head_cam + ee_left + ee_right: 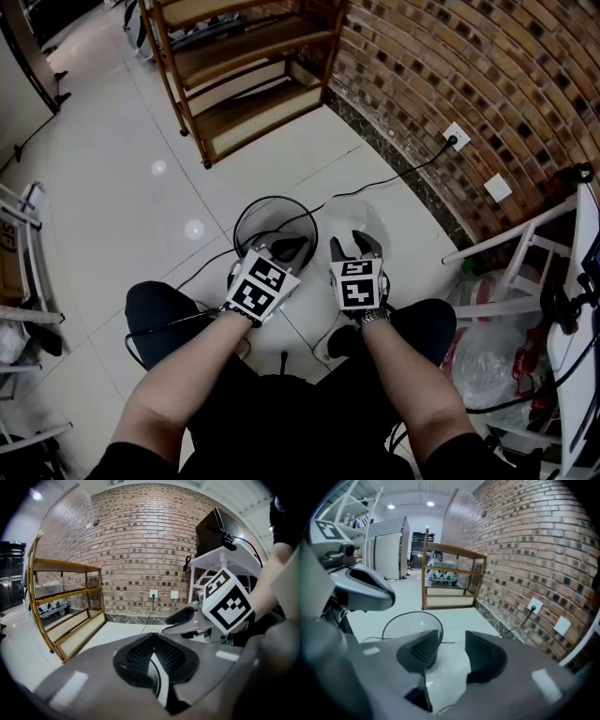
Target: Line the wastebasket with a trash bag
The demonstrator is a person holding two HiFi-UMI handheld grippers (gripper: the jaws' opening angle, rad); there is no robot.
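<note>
The wastebasket (274, 223) is a round black wire basket standing on the white tile floor in front of my knees; its rim (412, 618) also shows in the right gripper view. A translucent white trash bag (354, 217) lies crumpled on the floor just right of it. My left gripper (292, 249) hovers over the basket's near rim with its jaws shut (152, 651) and nothing visibly held. My right gripper (354, 245) is over the bag's near edge, jaws open (452, 651). The white bag (443, 672) shows in the gap, and the pads are not pressing on it.
A wooden shelf unit (246, 75) stands beyond the basket. A brick wall (469, 66) runs along the right, with a socket (456, 139) and a black cable across the floor. A white rack (525, 248) and plastic bags (487, 361) crowd the right side.
</note>
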